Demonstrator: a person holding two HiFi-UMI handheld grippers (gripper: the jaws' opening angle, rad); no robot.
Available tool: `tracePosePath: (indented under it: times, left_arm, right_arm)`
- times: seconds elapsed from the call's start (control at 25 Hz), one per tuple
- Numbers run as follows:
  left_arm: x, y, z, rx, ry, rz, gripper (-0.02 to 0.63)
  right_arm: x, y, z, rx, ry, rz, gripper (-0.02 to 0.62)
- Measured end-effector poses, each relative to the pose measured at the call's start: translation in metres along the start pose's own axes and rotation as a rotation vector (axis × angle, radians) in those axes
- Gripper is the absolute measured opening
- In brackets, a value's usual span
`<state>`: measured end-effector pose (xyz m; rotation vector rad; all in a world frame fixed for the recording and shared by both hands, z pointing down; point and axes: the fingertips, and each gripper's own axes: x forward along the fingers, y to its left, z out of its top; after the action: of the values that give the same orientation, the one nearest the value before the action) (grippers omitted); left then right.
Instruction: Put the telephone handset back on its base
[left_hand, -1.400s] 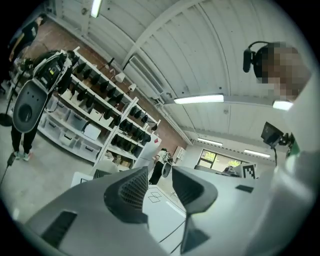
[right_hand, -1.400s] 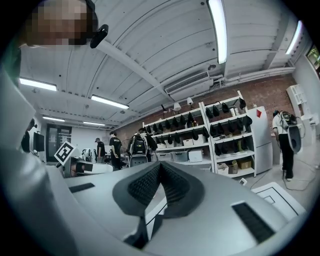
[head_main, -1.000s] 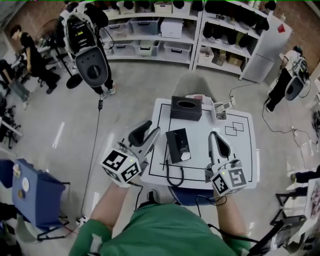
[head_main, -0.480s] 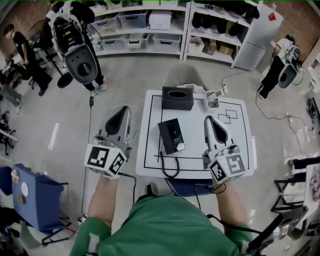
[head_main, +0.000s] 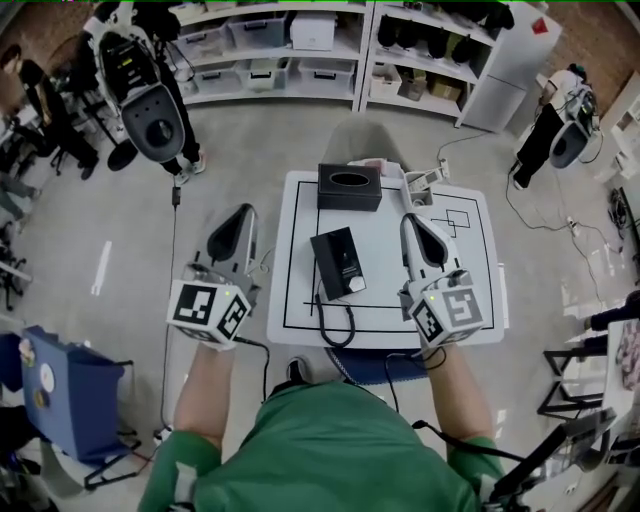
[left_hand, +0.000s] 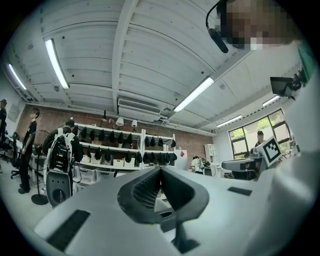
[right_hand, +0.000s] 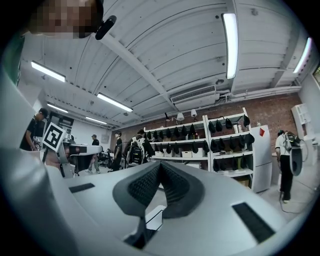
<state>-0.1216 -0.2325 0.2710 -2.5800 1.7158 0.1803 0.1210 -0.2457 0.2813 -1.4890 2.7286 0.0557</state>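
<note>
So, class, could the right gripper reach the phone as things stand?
Probably yes. The right gripper hangs over the table beside the phone, with only bare tabletop between; its jaws are shut, so they need opening first.

Table (head_main: 462, 292) ctr: telephone (head_main: 338, 262) | behind it, far edge: tissue box (head_main: 349, 187) | cord (head_main: 335, 326) over near edge | left gripper (head_main: 243, 213) off table, left side | right gripper (head_main: 411, 225) over table, right of telephone | shelves (head_main: 300, 62) behind table.
</note>
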Motion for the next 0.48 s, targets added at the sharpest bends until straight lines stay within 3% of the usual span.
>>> tracePosePath:
  times: [0.48]
  left_arm:
    - [0.003,0.005,-0.011,-0.023,0.019,-0.011,0.02]
  right_arm:
    - [0.008,0.006,0.001,-0.001,0.006,-0.005,0.021]
